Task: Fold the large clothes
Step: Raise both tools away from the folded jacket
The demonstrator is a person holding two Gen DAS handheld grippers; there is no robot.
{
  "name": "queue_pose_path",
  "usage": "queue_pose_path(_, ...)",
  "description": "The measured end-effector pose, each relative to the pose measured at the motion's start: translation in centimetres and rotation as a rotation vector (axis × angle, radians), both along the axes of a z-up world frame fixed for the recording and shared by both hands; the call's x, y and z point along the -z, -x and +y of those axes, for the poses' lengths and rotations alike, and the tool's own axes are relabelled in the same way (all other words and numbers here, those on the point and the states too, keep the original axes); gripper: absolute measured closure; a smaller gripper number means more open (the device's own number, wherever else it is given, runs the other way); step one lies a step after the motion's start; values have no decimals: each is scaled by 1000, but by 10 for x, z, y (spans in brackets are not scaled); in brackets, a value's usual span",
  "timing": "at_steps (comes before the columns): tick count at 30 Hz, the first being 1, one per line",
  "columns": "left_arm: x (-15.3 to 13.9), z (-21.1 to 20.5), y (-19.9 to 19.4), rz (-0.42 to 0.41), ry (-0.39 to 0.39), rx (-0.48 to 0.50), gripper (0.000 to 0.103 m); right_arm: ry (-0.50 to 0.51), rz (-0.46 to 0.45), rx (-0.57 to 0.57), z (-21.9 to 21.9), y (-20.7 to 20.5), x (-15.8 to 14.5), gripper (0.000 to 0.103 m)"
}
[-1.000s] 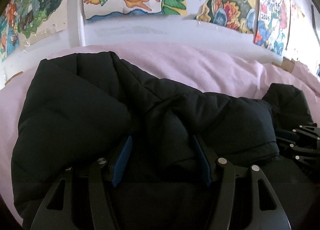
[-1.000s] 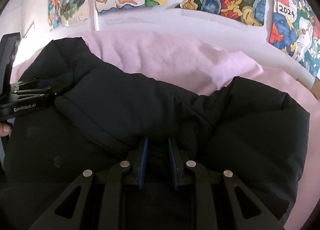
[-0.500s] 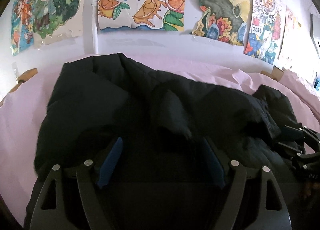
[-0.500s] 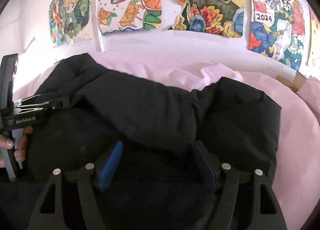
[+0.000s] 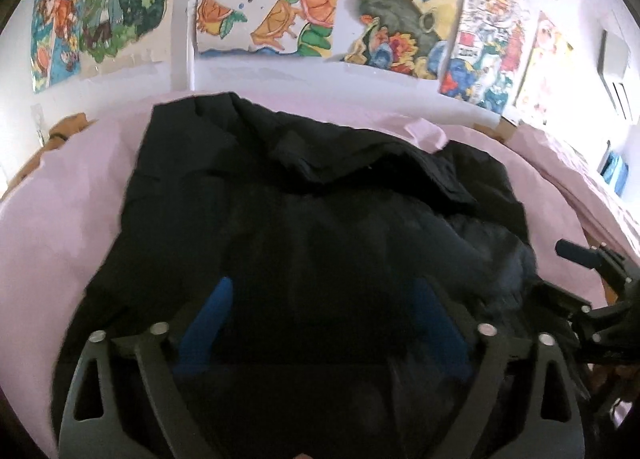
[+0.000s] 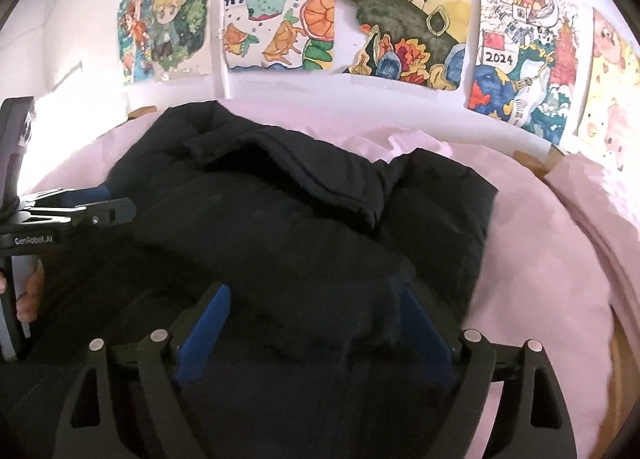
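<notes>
A black puffy jacket (image 5: 320, 211) lies folded over itself on a pink bed sheet (image 5: 68, 211). My left gripper (image 5: 324, 299) hovers over its near part, jaws wide and still opening, blue pads clear of the fabric. In the right wrist view the jacket (image 6: 280, 227) shows a folded-over edge running across its top. My right gripper (image 6: 316, 311) is also opening above the near fold. Fabric bulges up between its fingers and hides part of the right pad, with no grip on it. Each gripper shows at the edge of the other's view: right gripper (image 5: 568, 271), left gripper (image 6: 116, 201).
A white wall with several colourful drawings (image 6: 400, 19) rises behind the bed. Pink bedding (image 6: 552, 259) spreads to the right of the jacket. A person's hand (image 6: 30, 295) holds the left gripper's handle. Brown cardboard (image 5: 64, 131) shows at the bed's far left edge.
Both grippers have opened from around the jacket fabric and drawn back and up. The released jacket now lies lower and farther away, and more wall shows.
</notes>
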State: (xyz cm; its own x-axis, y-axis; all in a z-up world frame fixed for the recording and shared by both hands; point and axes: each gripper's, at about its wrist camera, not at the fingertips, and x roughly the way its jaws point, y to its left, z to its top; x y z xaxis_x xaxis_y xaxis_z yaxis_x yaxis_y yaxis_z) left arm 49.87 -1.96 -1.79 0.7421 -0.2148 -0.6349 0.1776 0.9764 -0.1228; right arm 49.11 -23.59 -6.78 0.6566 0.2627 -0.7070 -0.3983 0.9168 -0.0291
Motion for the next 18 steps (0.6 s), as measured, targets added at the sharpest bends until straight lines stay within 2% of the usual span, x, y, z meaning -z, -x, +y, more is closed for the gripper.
queue_pose_path(2,-13,2,22,-30,-12,16,2,-14,7,9,0,20,-17,7)
queue_pose_path(3,-19,2,32,-44,-21,22,2,-21,8,13,0,30,-25,1)
queue_pose_path(6,-40,6,71,-80,-44,43,2,-24,16,14,5,57,-47,0)
queue_pose_path(12,-75,3,146,-107,-112,86,2,35,50,-37,23,120,-90,0)
queue_pose_path(18,-88,2,213,-97,-176,128,2,44,104,-52,30,182,-110,0)
